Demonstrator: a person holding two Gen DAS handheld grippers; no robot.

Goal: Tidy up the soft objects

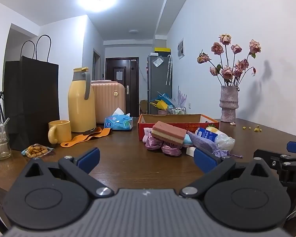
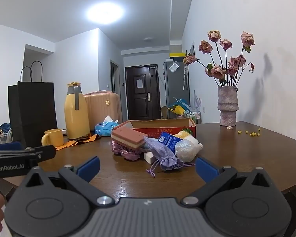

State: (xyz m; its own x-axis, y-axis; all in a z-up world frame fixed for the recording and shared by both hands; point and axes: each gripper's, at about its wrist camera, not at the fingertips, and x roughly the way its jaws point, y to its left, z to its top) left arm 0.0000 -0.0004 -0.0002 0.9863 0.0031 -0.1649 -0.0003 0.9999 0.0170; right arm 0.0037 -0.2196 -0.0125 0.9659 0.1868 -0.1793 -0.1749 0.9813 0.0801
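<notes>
A pile of soft things lies on the brown table in front of a shallow red cardboard box (image 1: 179, 119) (image 2: 161, 127). In the pile: a pink layered sponge (image 1: 168, 134) (image 2: 128, 138), purple satin scrunchies (image 1: 159, 147) (image 2: 126, 152), a lavender drawstring pouch (image 1: 205, 143) (image 2: 161, 154), a blue-and-white packet (image 1: 206, 134) (image 2: 168, 141), a white puff (image 1: 225, 141) (image 2: 185, 149) and a white eraser-like block (image 2: 149, 157). My left gripper (image 1: 147, 162) is open and empty, short of the pile. My right gripper (image 2: 148, 168) is open and empty, just before the pouch.
On the left stand a black paper bag (image 1: 31, 102), a yellow thermos (image 1: 81, 100), a yellow mug (image 1: 59, 131), a tissue pack (image 1: 118, 122), an orange strap (image 1: 86, 136), a snack packet (image 1: 36, 150) and a glass (image 1: 0, 140). A vase of dried roses (image 1: 228, 104) stands at the back right.
</notes>
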